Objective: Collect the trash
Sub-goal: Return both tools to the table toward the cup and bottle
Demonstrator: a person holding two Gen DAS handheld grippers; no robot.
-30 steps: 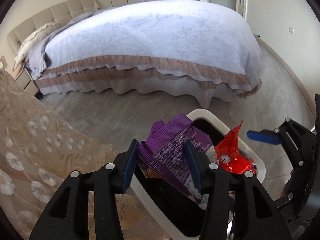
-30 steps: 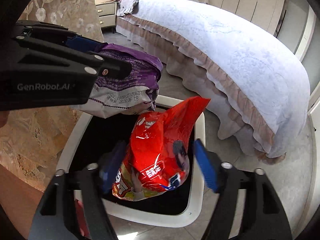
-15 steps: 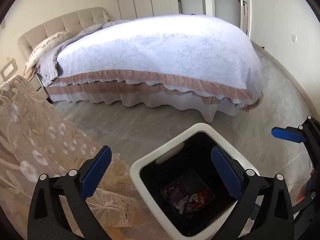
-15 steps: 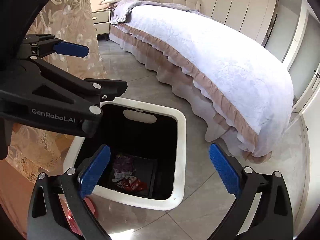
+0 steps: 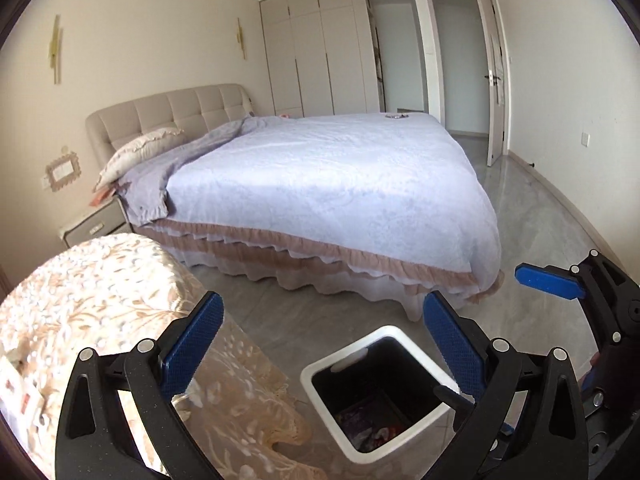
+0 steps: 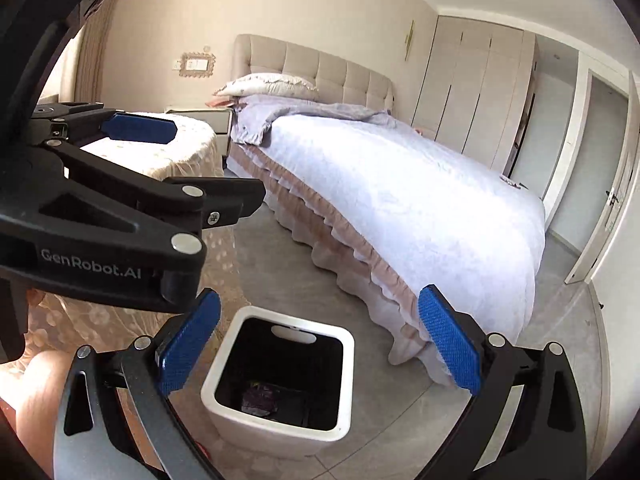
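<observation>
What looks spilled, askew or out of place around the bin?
Nothing stands out. The bin stands upright on the floor, wrappers lie inside it, and both tongs, left and right, are open and empty.

One bin (image 6: 280,392), one bed (image 5: 320,184), two wrappers (image 5: 366,426), one pillow (image 5: 140,148).

Sunlit bed (image 5: 320,184), beige wall (image 5: 152,40), grey floor (image 5: 532,240), wardrobe (image 5: 320,48).

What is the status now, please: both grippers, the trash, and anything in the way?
Left gripper open, empty. Right gripper open, empty. Wrappers lie inside bin. Nothing blocks bin.
</observation>
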